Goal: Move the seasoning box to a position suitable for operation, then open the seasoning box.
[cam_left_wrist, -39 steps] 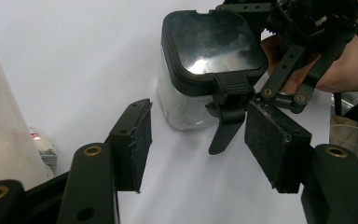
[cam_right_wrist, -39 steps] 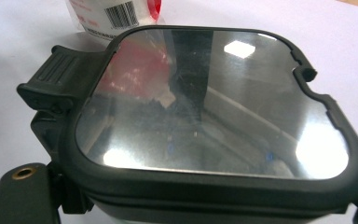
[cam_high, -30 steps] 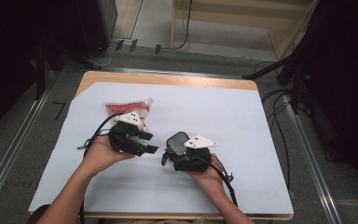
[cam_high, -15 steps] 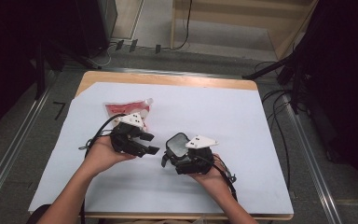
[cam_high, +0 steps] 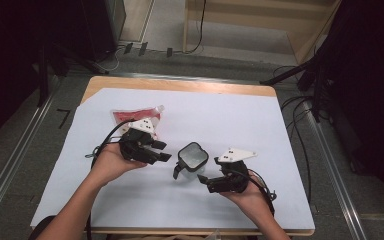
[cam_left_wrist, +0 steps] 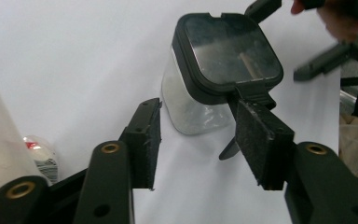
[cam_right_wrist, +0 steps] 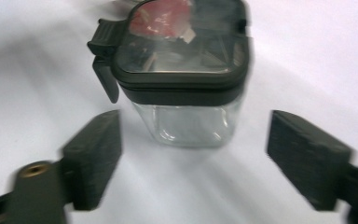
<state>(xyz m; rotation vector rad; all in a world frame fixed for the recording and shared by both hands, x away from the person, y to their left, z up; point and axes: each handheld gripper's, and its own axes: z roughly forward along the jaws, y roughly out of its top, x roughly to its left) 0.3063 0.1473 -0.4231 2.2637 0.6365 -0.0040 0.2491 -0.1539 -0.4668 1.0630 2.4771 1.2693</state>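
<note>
A clear square plastic jar with a black latching lid (cam_high: pixel 192 159) stands on the white sheet (cam_high: pixel 240 120). Just left of it, the left gripper (cam_high: pixel 161 151) gapes empty. Just right, the right gripper (cam_high: pixel 203 179) is spread wide, empty. Beyond the left gripper lies a red pouch (cam_high: pixel 126 116).

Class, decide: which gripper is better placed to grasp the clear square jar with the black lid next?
Probably the right gripper: its open jaws squarely face the clear square jar with the black lid. The left gripper faces it off-centre.
</note>
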